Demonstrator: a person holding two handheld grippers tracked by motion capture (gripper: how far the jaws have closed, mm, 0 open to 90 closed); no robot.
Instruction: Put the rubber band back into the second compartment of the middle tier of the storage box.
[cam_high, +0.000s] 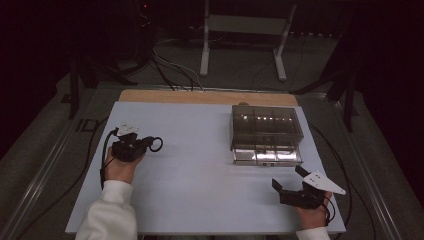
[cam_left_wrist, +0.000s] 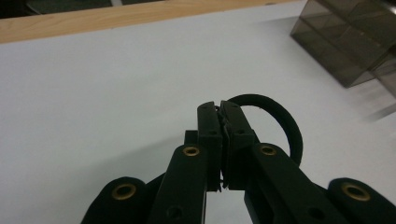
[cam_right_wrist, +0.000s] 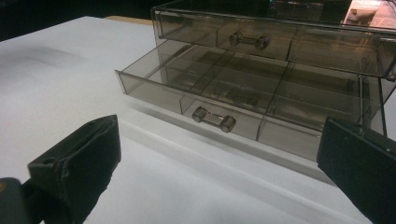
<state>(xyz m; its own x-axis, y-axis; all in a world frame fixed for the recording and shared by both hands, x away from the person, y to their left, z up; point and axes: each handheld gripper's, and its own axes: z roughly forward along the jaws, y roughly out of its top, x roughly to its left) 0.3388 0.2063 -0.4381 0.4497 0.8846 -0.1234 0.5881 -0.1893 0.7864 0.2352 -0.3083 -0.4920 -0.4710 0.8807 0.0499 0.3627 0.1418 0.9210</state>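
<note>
Left claw (cam_left_wrist: 220, 108) pinches black ring (cam_left_wrist: 285, 123); right claw (cam_right_wrist: 219, 154) gapes.

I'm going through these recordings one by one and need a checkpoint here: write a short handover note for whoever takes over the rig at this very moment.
Left gripper: shut on the black ring, held above the white table on its left side.
Right gripper: open, holding nothing, near the table's front right, facing the drawer box.
Drawer box: smoky clear plastic, at the table's right rear. Its lower drawer is pulled out and its compartments look empty; the upper drawer is closed.
Done: ring picked up, lower drawer open.
Left, most likely: carry the ring across, drop it into a compartment, then push the drawer shut.
</note>
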